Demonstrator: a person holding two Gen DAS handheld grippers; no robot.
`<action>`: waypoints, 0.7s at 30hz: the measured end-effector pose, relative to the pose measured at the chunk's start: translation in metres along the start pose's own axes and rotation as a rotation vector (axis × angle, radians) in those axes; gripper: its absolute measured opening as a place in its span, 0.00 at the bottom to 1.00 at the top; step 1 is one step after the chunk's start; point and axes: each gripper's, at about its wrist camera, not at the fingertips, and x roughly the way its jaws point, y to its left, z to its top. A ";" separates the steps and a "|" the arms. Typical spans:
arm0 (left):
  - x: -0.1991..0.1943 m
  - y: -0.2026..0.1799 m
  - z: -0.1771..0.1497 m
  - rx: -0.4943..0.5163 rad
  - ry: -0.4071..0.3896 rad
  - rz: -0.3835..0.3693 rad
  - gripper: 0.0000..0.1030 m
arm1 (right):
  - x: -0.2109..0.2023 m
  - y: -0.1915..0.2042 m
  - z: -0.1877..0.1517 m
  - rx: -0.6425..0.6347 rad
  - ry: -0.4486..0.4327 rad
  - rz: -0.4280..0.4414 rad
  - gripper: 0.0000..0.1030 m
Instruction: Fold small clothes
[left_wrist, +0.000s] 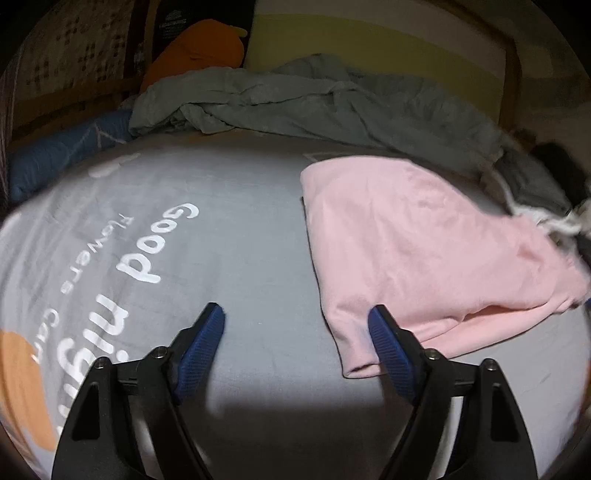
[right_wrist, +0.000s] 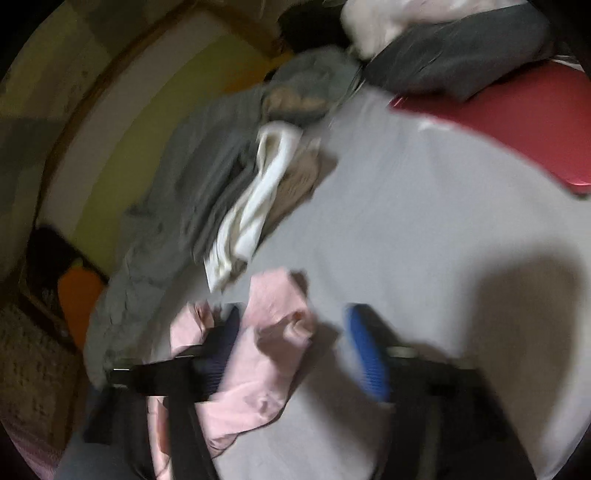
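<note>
Between the blue pads of the left gripper (left_wrist: 295, 314) lies bare grey bedsheet (left_wrist: 258, 240); its jaws stand apart and hold nothing. Its right-hand pad overlaps the near left corner of the pink garment (left_wrist: 424, 251), which lies folded flat on the sheet, ahead and to the right of this gripper; contact there cannot be confirmed. White lettering is printed on the sheet to the left. A rumpled grey blanket (left_wrist: 295, 99) lies beyond the tips.

The right gripper (right_wrist: 291, 314) also stands with jaws parted, nothing pinched. A bunched end of the pink garment (right_wrist: 266, 332) sits against its left pad, clear of the right one. A white cloth (right_wrist: 258, 195) lies ahead and left, well apart. A red mat (right_wrist: 517, 122) lies far ahead and right. This view is blurred.
</note>
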 end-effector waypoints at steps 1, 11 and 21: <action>-0.001 -0.003 -0.001 0.018 -0.008 0.013 0.43 | 0.000 -0.004 0.000 0.026 0.047 0.048 0.67; -0.030 0.007 0.008 -0.025 -0.153 -0.068 0.03 | 0.030 0.012 -0.019 0.017 0.222 0.138 0.65; -0.027 0.008 0.002 0.022 -0.141 -0.069 0.11 | 0.046 0.029 -0.028 -0.126 0.130 0.001 0.18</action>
